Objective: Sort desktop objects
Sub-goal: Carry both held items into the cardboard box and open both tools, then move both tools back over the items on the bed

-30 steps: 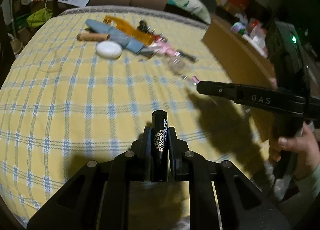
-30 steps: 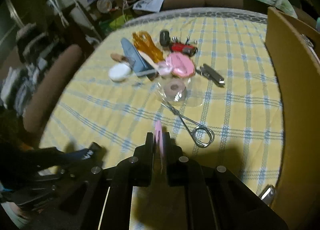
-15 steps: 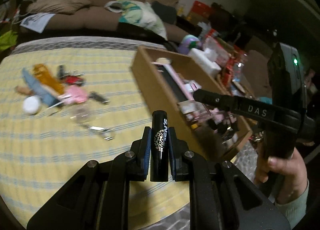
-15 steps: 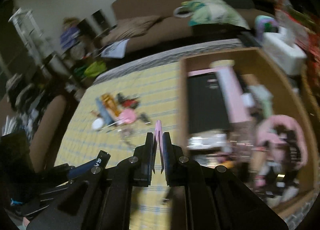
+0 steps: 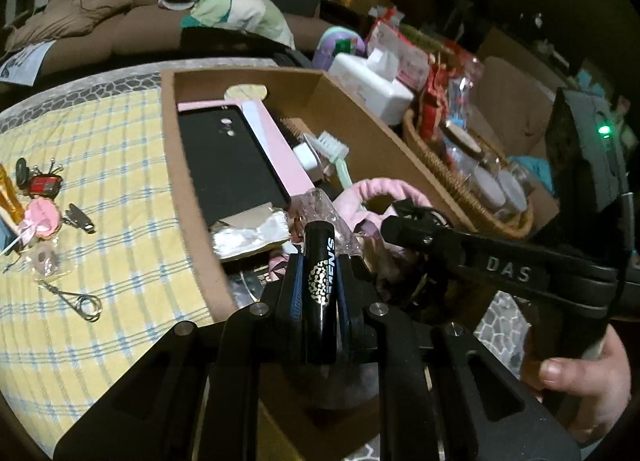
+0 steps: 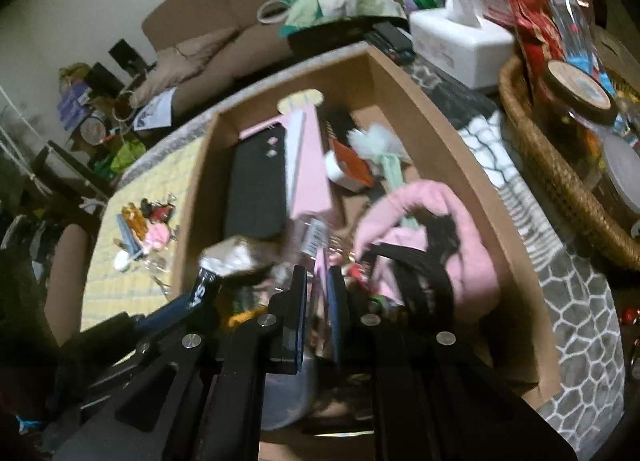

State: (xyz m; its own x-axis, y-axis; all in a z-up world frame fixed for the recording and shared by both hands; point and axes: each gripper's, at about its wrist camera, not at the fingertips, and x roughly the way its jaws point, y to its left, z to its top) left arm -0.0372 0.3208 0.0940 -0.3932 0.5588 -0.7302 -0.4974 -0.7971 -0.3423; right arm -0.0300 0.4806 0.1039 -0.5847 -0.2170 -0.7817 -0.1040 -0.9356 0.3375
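Note:
My left gripper (image 5: 319, 261) is shut on a black tube (image 5: 320, 281) with white lettering and holds it over the near end of the cardboard box (image 5: 176, 165). My right gripper (image 6: 318, 281) is shut on a thin pink strip (image 6: 320, 273) and hangs above the same box (image 6: 452, 133); it also shows in the left wrist view (image 5: 394, 227). The box holds a black phone case (image 5: 228, 165), a pink box, a toothbrush and pink cloth (image 6: 432, 221). Loose items remain on the yellow checked cloth (image 5: 100, 261): an eyelash curler (image 5: 76, 297), a nail clipper (image 5: 80, 217), a pink pouch (image 5: 40, 217).
A white tissue box (image 6: 460, 45) and a wicker basket (image 6: 560, 181) with jars stand right of the box. A sofa with a printed bag (image 5: 236, 13) lies behind the table. A hand (image 5: 580, 377) holds the right gripper's handle.
Both grippers have swung from over the yellow cloth to over the cardboard box, each still shut on its item. The loose pile now lies far to the left.

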